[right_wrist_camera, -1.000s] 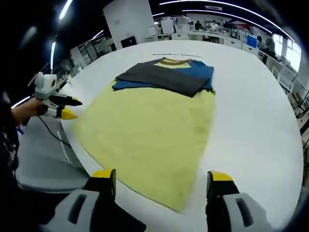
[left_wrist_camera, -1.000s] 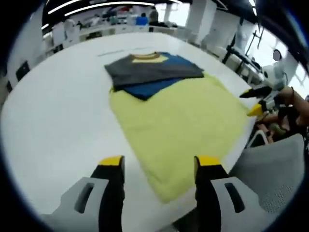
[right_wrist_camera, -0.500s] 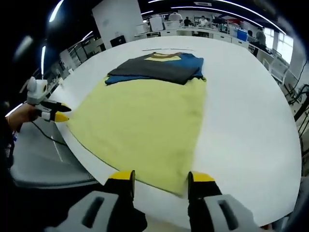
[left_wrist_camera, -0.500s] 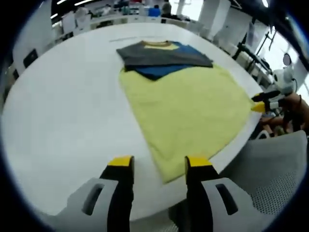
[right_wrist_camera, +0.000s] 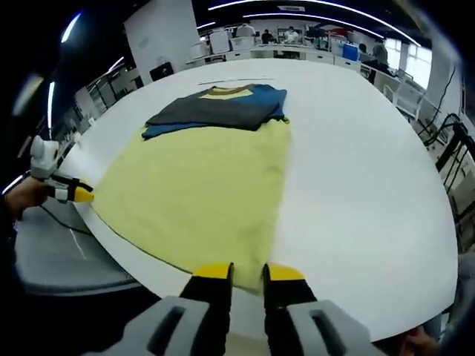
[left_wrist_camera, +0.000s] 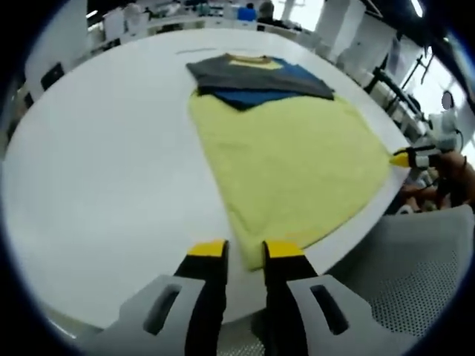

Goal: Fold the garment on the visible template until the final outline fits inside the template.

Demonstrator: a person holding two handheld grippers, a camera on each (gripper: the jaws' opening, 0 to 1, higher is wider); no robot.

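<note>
A garment lies flat on the white table (left_wrist_camera: 96, 163). Its wide yellow lower part (left_wrist_camera: 289, 163) (right_wrist_camera: 200, 185) points toward me, and its grey and blue upper part (left_wrist_camera: 256, 78) (right_wrist_camera: 215, 110) is folded in at the far end. My left gripper (left_wrist_camera: 245, 248) is shut on the yellow hem's near left corner, and its yellow tip (right_wrist_camera: 82, 196) shows at that corner in the right gripper view. At the other hem corner my right gripper (right_wrist_camera: 249, 271) is shut, and its tip (left_wrist_camera: 401, 157) shows in the left gripper view.
A grey mesh chair (left_wrist_camera: 415, 267) (right_wrist_camera: 52, 252) stands against the table's near edge between the two grippers. The person's hand (left_wrist_camera: 453, 174) holds the right gripper. A thin dark line (right_wrist_camera: 230, 80) runs across the table beyond the collar. Desks and screens fill the background.
Both grippers' jaws have come together from wide open onto the yellow hem corners. Both cameras have moved down toward the table's edge. The garment has not moved.
</note>
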